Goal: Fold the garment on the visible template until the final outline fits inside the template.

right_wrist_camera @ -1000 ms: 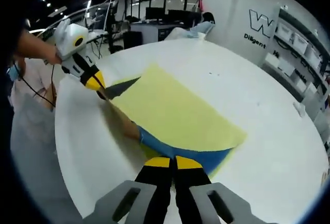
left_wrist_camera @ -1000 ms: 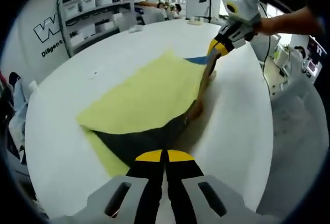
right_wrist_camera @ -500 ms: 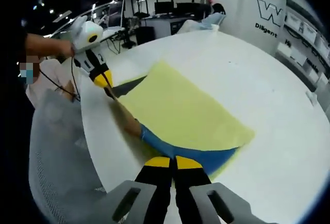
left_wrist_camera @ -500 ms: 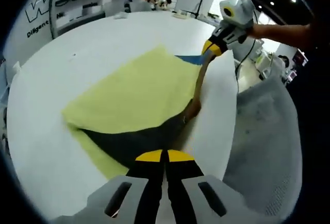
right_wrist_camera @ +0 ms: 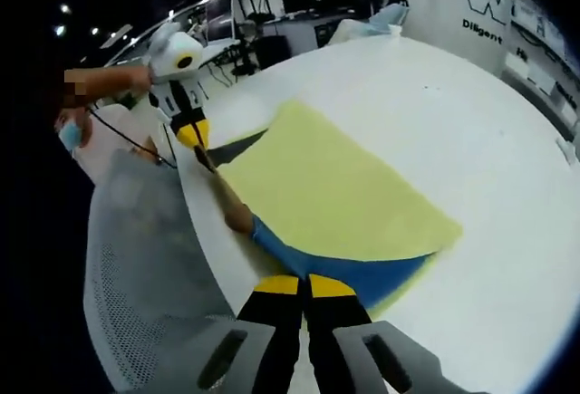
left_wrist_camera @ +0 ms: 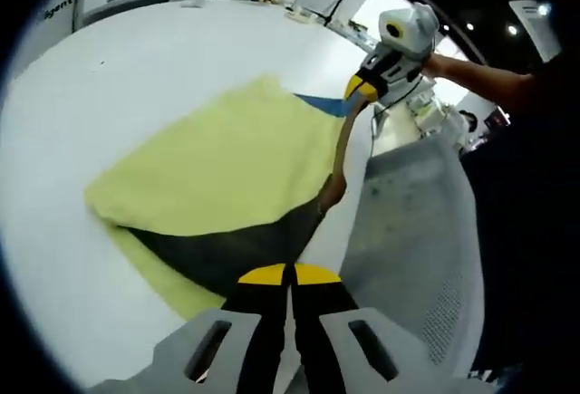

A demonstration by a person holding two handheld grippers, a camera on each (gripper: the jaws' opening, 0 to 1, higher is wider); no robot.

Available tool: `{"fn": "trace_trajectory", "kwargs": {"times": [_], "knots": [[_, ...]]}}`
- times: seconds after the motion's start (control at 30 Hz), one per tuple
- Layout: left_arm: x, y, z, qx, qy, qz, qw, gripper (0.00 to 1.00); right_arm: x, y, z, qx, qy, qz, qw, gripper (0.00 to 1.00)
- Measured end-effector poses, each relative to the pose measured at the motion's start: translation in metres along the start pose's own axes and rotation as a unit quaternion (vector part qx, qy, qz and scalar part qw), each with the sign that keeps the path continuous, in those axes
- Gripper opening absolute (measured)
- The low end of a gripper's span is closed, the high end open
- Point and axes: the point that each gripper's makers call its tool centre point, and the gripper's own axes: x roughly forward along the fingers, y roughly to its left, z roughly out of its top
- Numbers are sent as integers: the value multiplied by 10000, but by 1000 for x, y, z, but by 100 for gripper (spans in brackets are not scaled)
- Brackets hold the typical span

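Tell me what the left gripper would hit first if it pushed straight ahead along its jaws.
The left gripper is already shut on the garment, so the dark fabric is what it meets at once. Beyond lies the yellow panel on the white table. Depth is hard to judge.

Past my right gripper's jaws, far up and to the right, the white wall (right_wrist_camera: 507, 14) carries a big outlined "W" with a smaller line under it that I read as "Diligent"; both run off at the edge, so I can't tell whether more follows. From my left gripper, at the upper left edge, the same wall (left_wrist_camera: 54, 4) shows only the tail of dark lettering, too cut off to read. I can read nothing else.
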Motion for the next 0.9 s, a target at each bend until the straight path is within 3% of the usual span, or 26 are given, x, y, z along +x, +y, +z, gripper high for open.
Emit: {"fn": "trace_trajectory", "kwargs": {"times": [0.33,0.4,0.43,0.7,0.9], "knots": [[-2,-28,-18,-289,199,-487,9982,0,-7,33,-26,311,377,651,9967,0],[-3,-39,-22,-568,322,-735,9952,0,-11,36,-28,336,432,749,9957,0],[-4,-42,-21,-527,321,-811,9948,0,-13,38,-29,356,459,791,9952,0],[-8,-60,-14,-486,339,-1205,9909,0,-25,34,-27,362,524,925,9937,0],[-11,-55,-8,-435,263,-1199,9915,0,-29,30,-15,305,481,969,9937,0]]}}
